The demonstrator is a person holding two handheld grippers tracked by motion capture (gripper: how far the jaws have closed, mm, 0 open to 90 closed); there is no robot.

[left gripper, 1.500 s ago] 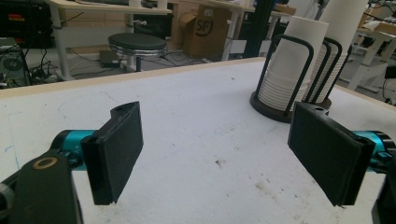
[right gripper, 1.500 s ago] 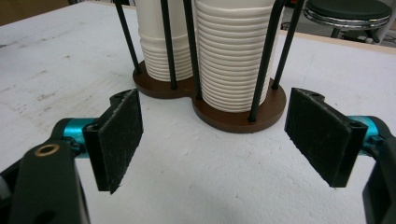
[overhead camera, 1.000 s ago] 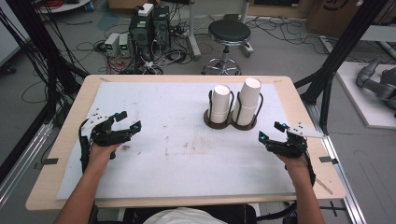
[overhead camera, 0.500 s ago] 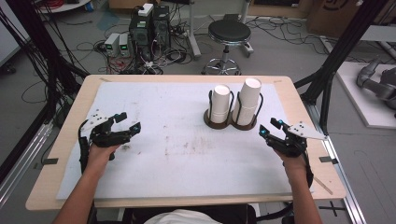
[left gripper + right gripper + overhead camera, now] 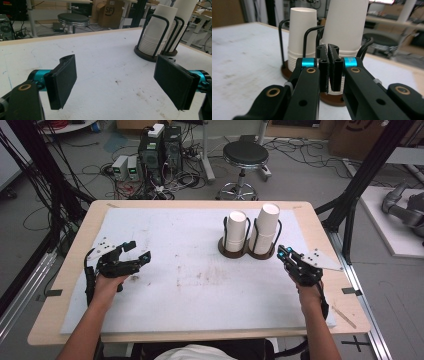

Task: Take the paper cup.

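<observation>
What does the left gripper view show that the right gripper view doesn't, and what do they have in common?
Left gripper view: the left gripper with its jaws wide apart over the stained white mat, plus a black stool and a cardboard box beyond the table.

Right gripper view: the right gripper with its jaws closed together, aimed close at the cups.

Both: the two stacks of white paper cups standing in black wire holders.

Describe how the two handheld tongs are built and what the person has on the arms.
Both tongs, left and right, are black linkage frames with brass-coloured rivets, turquoise collars and flat black rectangular pads. The right one carries a grey three-cornered plate dotted with small dark markings. A black cable loops beside the left forearm. Both forearms are bare, with no sleeves showing.
</observation>
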